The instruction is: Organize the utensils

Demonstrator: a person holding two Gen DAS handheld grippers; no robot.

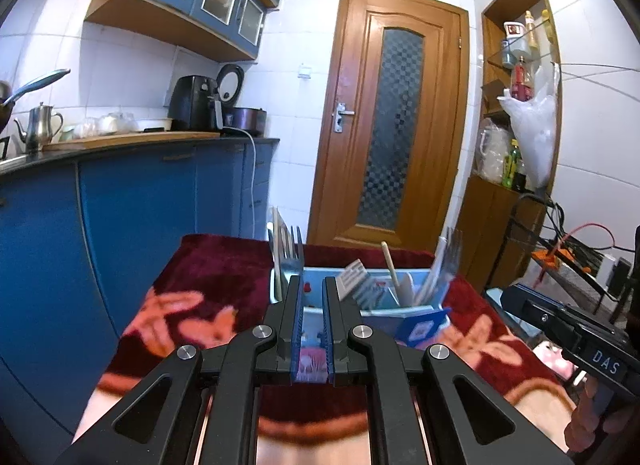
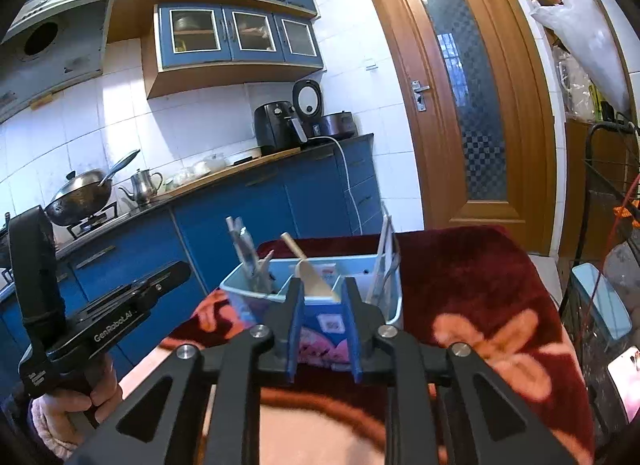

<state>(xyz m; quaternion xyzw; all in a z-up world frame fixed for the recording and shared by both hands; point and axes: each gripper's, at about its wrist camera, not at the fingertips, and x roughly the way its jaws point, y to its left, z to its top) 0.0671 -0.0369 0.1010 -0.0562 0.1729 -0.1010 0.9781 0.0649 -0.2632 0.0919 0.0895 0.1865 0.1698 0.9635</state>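
Observation:
A light blue utensil box (image 1: 400,307) (image 2: 240,289) with compartments stands on a dark red flowered cloth (image 1: 208,265) (image 2: 460,265). Forks (image 1: 294,249) stand upright at one end and more metal utensils (image 2: 248,253) at the other. A wooden spatula (image 1: 394,273) (image 2: 308,269) leans in the middle compartment. My left gripper (image 1: 312,281) hovers just short of the box, its jaws nearly together with nothing between them. My right gripper (image 2: 322,285) is open in front of the box. The spatula shows beyond its fingertips, and the pads are clear of it.
Blue kitchen cabinets with a counter (image 1: 132,143) run along the left, carrying a kettle (image 1: 40,127), an air fryer (image 2: 276,125) and a wok (image 2: 80,197). A wooden door (image 1: 392,125) is straight ahead. A shelf and wire rack (image 2: 608,225) crowd the right.

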